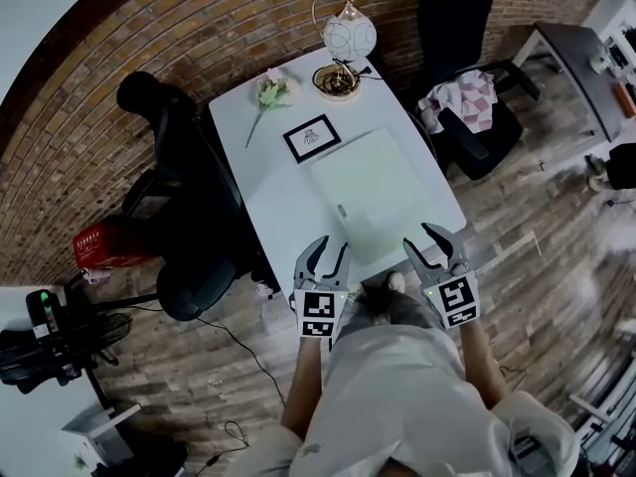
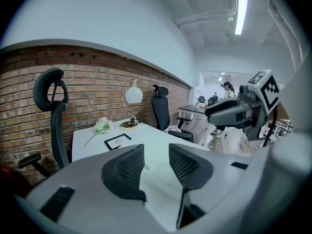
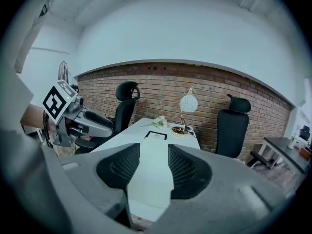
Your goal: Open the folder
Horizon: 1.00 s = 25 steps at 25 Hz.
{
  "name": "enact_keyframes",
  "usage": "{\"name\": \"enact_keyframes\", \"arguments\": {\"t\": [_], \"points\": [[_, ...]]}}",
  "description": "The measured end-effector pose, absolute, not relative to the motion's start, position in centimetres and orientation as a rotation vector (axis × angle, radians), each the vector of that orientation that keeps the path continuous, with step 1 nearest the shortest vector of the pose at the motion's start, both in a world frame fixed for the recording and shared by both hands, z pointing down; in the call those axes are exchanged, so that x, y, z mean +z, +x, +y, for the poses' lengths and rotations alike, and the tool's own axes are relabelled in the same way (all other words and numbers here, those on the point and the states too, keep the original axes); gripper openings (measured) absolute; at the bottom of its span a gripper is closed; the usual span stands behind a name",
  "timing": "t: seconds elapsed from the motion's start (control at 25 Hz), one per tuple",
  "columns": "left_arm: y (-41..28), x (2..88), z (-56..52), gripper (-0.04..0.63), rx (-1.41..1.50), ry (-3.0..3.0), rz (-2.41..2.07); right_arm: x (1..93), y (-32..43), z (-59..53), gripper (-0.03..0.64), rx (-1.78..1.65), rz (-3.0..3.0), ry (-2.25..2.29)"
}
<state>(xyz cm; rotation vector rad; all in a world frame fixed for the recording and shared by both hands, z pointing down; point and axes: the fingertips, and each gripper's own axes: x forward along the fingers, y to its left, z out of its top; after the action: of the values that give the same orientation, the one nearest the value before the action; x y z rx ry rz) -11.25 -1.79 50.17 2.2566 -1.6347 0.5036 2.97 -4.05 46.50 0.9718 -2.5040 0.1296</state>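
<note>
A pale green folder [image 1: 368, 195] lies flat and closed on the white table [image 1: 263, 202], near its front half. My left gripper [image 1: 327, 253] hovers at the table's front edge, just left of the folder's near corner, jaws open and empty. My right gripper [image 1: 437, 242] hangs open and empty off the folder's near right corner. The folder [image 2: 161, 152] appears past the left gripper [image 2: 156, 163] in the left gripper view. In the right gripper view the folder [image 3: 153, 160] stretches away between the jaws of the right gripper [image 3: 153, 165].
Behind the folder are a small black-framed picture [image 1: 312, 137], a flower [image 1: 268, 95], a round dish [image 1: 337, 80] and a globe lamp [image 1: 349, 36]. Black office chairs [image 1: 184, 182] stand on the left and one with cloth [image 1: 467, 107] on the right.
</note>
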Motion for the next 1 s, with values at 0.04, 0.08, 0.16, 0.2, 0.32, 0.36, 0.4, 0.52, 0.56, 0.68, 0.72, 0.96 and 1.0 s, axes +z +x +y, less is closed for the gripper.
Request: {"name": "enact_keyframes", "arguments": {"t": [0.04, 0.08, 0.16, 0.2, 0.32, 0.36, 0.4, 0.52, 0.56, 0.68, 0.72, 0.96, 1.0], "points": [[-11.3, 50.5, -2.0, 0.156, 0.51, 2.251, -1.63, 46.8, 2.9, -4.2, 0.183, 0.134, -2.502, 0.966], [-11.3, 50.9, -2.2, 0.155, 0.516, 2.245, -1.626, 47.1, 2.8, -4.4, 0.183, 0.137, -2.5, 0.959], [-11.3, 51.6, -2.5, 0.153, 0.527, 2.229, -1.623, 47.9, 2.8, -4.8, 0.183, 0.139, -2.492, 0.939], [-11.2, 51.9, -2.7, 0.153, 0.531, 2.221, -1.622, 48.3, 2.8, -5.0, 0.183, 0.14, -2.489, 0.927], [-11.1, 53.2, -3.4, 0.152, 0.55, 2.197, -1.62, 49.5, 2.7, -5.4, 0.183, 0.135, -2.481, 0.879], [-11.0, 53.6, -3.7, 0.152, 0.557, 2.186, -1.621, 49.9, 2.6, -5.5, 0.183, 0.13, -2.478, 0.857], [-11.0, 54.1, -3.9, 0.15, 0.562, 2.173, -1.621, 50.3, 2.5, -5.6, 0.183, 0.126, -2.476, 0.834], [-10.9, 55.2, -4.2, 0.15, 0.572, 2.135, -1.619, 51.2, 2.0, -5.7, 0.183, 0.113, -2.471, 0.766], [-10.8, 55.6, -4.3, 0.15, 0.574, 2.123, -1.618, 51.6, 1.9, -5.7, 0.183, 0.105, -2.468, 0.745], [-10.7, 56.9, -4.4, 0.15, 0.581, 2.089, -1.61, 52.6, 1.4, -5.7, 0.183, 0.048, -2.447, 0.671], [-10.6, 57.3, -4.4, 0.15, 0.585, 2.079, -1.608, 52.9, 1.1, -5.7, 0.183, 0.019, -2.437, 0.643], [-10.4, 59.6, -4.1, 0.15, 0.604, 2.028, -1.59, 54.6, 0.0, -5.1, 0.183, -0.06, -2.418, 0.524], [-10.4, 59.9, -4.0, 0.15, 0.605, 2.022, -1.587, 54.9, -0.1, -4.9, 0.183, -0.073, -2.414, 0.502]]}}
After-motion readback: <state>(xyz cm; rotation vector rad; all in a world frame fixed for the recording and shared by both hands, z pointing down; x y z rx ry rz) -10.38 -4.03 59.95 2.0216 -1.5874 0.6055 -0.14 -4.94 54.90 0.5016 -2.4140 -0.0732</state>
